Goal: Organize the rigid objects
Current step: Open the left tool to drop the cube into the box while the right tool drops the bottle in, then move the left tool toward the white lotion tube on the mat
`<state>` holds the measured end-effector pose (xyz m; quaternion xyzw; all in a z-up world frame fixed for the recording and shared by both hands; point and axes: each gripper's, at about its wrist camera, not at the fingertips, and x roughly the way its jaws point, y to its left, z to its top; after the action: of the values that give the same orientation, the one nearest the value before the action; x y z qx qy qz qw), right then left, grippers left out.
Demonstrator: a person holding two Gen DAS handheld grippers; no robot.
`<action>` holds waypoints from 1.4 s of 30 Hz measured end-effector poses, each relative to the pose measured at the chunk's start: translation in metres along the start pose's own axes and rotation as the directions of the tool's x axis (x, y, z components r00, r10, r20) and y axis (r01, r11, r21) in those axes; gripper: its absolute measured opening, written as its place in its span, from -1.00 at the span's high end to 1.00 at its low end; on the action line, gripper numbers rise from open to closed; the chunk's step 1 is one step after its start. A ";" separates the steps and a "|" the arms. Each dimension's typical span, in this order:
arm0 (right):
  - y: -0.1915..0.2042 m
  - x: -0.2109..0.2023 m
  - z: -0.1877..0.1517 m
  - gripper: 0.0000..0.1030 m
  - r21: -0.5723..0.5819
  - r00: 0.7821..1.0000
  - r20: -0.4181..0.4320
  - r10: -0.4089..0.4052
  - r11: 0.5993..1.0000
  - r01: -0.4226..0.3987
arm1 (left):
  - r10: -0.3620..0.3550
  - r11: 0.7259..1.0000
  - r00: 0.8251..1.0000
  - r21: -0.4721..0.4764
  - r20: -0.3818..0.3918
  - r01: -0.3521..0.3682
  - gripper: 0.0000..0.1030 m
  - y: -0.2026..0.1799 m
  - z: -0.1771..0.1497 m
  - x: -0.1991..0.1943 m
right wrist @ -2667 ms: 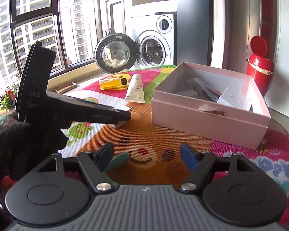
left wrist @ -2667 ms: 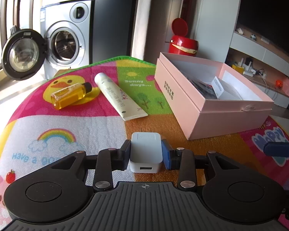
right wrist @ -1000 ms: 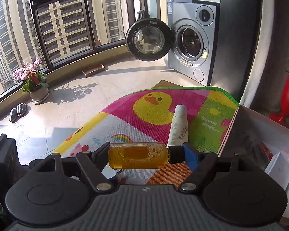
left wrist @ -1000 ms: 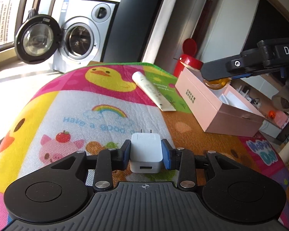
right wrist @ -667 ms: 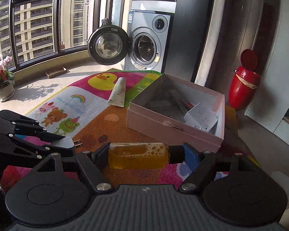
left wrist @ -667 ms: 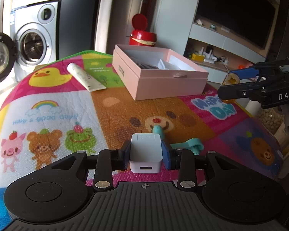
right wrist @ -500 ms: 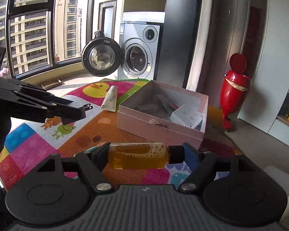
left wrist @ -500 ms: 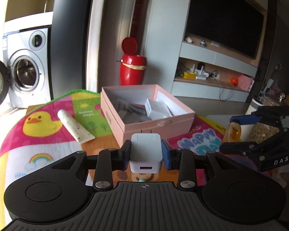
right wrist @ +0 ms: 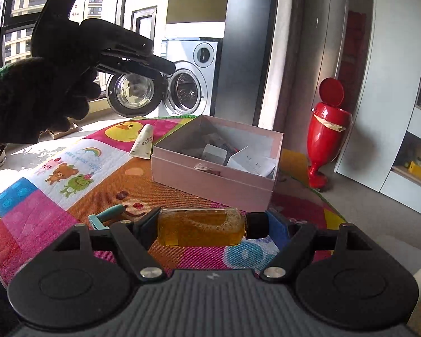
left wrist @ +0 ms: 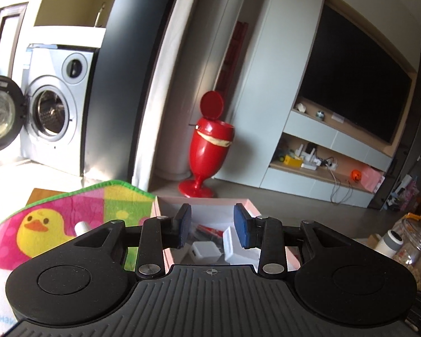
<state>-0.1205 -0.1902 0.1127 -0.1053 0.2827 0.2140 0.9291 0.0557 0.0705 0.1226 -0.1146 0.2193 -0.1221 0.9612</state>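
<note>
Hovering above the pink box (left wrist: 256,211), the left gripper (left wrist: 212,227) has its blue-padded fingers spread apart with nothing between them. Below that gap, inside the box, a white charger (left wrist: 205,250) lies beside a small white carton (left wrist: 229,242), among other items too shadowed to make out. To the box's left, on the cartoon play mat (right wrist: 81,165), a cream tube (right wrist: 143,142) rests by the yellow duck print. Nearer the right gripper, a teal tool (right wrist: 106,215) lies on the mat. Further right, the right gripper (right wrist: 210,226) is clamped on an amber bottle (right wrist: 202,227), held sideways with its black cap pointing right, short of the box. Behind stand a washing machine (right wrist: 190,76) and a red bin (right wrist: 327,129).
</note>
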 end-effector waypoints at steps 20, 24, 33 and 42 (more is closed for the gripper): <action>-0.011 0.104 0.136 -0.58 0.122 1.000 -0.002 0.026 0.992 -0.026 | 0.064 0.998 0.972 -0.014 -0.226 -0.069 0.28 0.061 -0.118 -0.062; 0.033 0.097 0.078 -0.58 0.045 0.974 -0.112 0.197 0.980 -0.193 | 0.105 0.990 0.968 -0.064 -0.226 -0.122 0.28 0.074 -0.118 -0.057; 0.108 0.085 -0.003 -0.57 -0.151 0.927 -0.252 0.277 0.935 -0.321 | 0.106 0.988 0.963 -0.084 -0.246 -0.130 0.28 0.070 -0.122 -0.041; 0.059 0.086 -0.011 -0.57 -0.191 0.988 -0.126 -0.092 0.979 0.067 | 0.169 0.967 0.971 -0.164 -0.169 -0.196 0.28 0.087 -0.089 -0.014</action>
<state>-0.0885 -0.1125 0.0508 -0.2169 0.3188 0.1945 0.9019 0.0195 0.1414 0.0260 -0.1702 0.3122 -0.0211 0.9344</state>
